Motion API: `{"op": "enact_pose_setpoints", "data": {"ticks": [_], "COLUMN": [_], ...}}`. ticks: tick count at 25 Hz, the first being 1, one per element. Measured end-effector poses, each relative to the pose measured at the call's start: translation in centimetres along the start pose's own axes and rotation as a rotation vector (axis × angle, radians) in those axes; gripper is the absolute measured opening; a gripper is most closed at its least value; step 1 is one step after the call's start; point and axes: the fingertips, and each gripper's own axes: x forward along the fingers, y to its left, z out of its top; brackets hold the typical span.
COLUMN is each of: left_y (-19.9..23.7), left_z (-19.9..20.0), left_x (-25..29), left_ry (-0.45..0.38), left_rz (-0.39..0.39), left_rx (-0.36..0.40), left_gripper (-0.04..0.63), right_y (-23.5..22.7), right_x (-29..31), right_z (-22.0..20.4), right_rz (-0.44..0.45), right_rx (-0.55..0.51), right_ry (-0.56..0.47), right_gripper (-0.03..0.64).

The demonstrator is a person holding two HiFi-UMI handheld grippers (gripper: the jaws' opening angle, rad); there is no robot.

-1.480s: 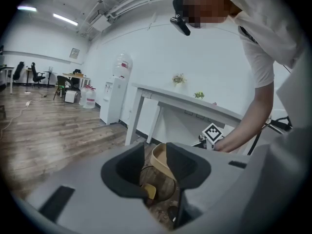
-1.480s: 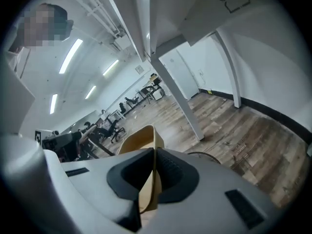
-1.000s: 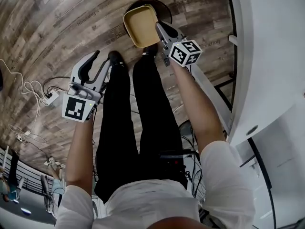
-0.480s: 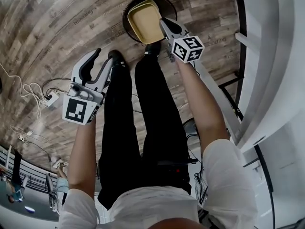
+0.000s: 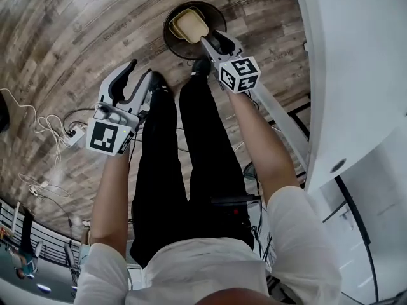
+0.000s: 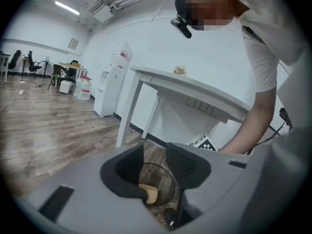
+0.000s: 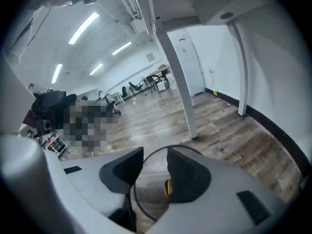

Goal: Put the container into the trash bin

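The tan container (image 5: 190, 24) lies inside the round black trash bin (image 5: 170, 40) on the wooden floor, free of any grip. My right gripper (image 5: 213, 41) hangs just over the bin's near rim; its jaws are opening and nothing is between them. In the right gripper view the bin (image 7: 146, 199) shows below the right gripper (image 7: 155, 172), with a yellow sliver of the container (image 7: 166, 188) beside the right jaw. My left gripper (image 5: 141, 74) is open and empty, held to the left of the bin. The left gripper view shows the left gripper (image 6: 155, 165) with the bin (image 6: 168, 179) and container (image 6: 150, 194) beyond its jaws.
A white table (image 5: 346, 75) runs along the right, one leg (image 5: 280, 116) slanting down by my right arm. My legs and shoes (image 5: 154, 80) stand just short of the bin. Cables and a power strip (image 5: 71, 132) lie on the floor at left. A water dispenser (image 6: 114, 82) stands by the wall.
The container has left my right gripper and dropped into the bin, where it looks smaller and lower. The right jaws have opened. My left gripper has risen slightly.
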Motion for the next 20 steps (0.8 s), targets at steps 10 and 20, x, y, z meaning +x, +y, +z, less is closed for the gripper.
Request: {"op": "enact_pose_setpoints", "data": {"ticks": [10,20], "left_y": [-4.4,-9.4], "left_z": [12.4,25.6], "left_x": [-5.0,-14.5], "left_ry": [-0.102,-0.26], "left_rz": [-0.042,-0.044], "left_rx": [0.109,0.168], "left_gripper": [0.146,0.146], "right_y": [12.6,23.7], "right_x": [-11.3,-27.4], "right_z": [18.1,33.7], "right_rz": [0.039,0.029], "right_rx": [-0.184,-0.338], "right_ry": [-0.275,-0.541], "right_gripper": [0.16,0.126]}}
